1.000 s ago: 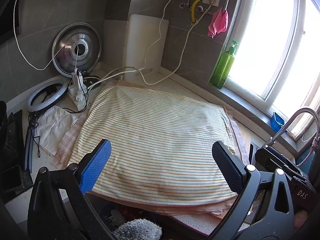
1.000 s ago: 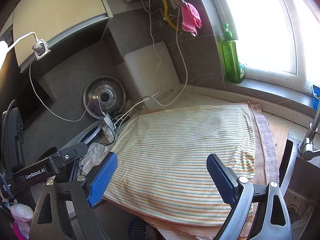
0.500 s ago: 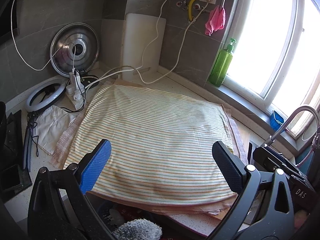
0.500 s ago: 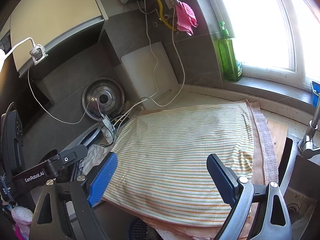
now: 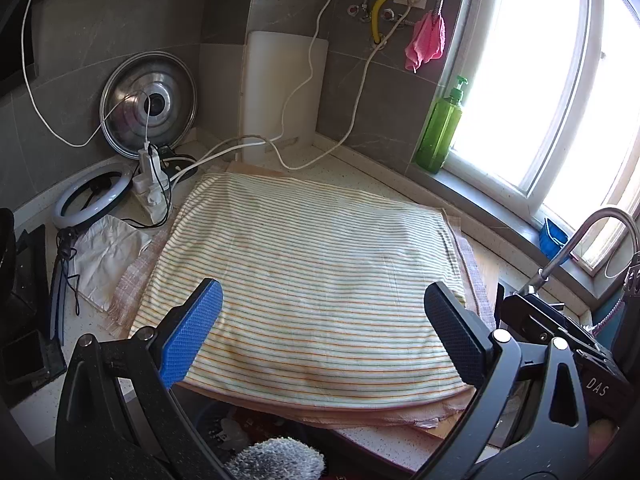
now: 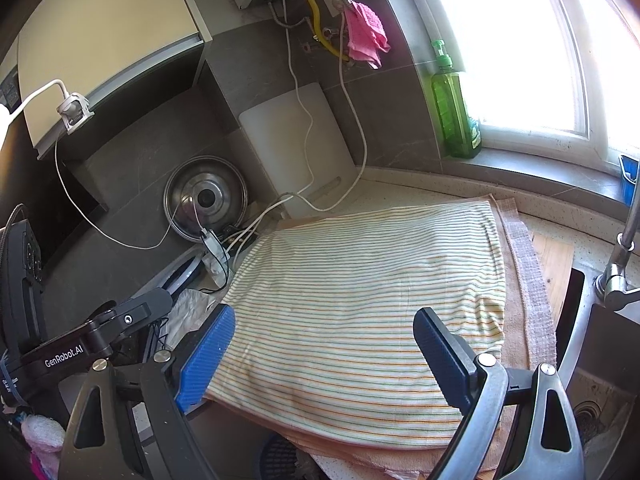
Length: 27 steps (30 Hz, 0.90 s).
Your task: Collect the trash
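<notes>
A striped cloth (image 5: pixel 312 276) covers the counter; it also shows in the right wrist view (image 6: pixel 372 300). No loose trash lies on it. A crumpled white paper or bag (image 5: pixel 106 252) lies at the cloth's left edge, also in the right wrist view (image 6: pixel 188 312). My left gripper (image 5: pixel 324 328) is open and empty above the cloth's near edge. My right gripper (image 6: pixel 324 344) is open and empty above the cloth's near side. A bin with scraps (image 5: pixel 236 432) shows dimly below the counter edge.
A pot lid (image 5: pixel 150 104), a white cutting board (image 5: pixel 280 96), a ring light (image 5: pixel 92 196), a power strip with cables (image 5: pixel 150 184) and a green soap bottle (image 5: pixel 442 128) stand at the back. A faucet (image 5: pixel 580 240) and sink (image 6: pixel 600 380) are on the right.
Both grippers have pulled back and down slightly, so more of the back wall shows. Both stay open and empty.
</notes>
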Available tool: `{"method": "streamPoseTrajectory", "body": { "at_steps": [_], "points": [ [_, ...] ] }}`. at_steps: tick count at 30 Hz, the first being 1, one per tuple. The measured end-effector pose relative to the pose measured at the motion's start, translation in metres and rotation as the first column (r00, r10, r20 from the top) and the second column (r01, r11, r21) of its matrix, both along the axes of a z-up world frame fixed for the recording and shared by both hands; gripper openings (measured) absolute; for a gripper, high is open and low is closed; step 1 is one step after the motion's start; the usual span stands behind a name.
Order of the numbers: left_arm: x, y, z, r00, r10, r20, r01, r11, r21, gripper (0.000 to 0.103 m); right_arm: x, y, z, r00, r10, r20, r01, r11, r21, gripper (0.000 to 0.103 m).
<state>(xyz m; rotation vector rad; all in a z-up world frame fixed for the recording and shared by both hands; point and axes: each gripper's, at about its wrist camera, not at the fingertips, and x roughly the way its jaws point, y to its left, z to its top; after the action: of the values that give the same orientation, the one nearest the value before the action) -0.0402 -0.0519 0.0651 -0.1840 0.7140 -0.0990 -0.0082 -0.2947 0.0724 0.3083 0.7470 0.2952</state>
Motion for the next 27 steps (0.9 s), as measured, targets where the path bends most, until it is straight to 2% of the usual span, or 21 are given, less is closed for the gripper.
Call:
{"method": "streamPoseTrajectory", "body": {
  "at_steps": [27],
  "points": [
    [-0.0011,0.0073,0.0009,1.0,-0.028,-0.007,0.028,1.0,-0.001,0.102,0.0003,0.0033,-0.0045,1.0,-0.013,-0.021,0.013,1.0,-0.001,0.092]
  ]
}}
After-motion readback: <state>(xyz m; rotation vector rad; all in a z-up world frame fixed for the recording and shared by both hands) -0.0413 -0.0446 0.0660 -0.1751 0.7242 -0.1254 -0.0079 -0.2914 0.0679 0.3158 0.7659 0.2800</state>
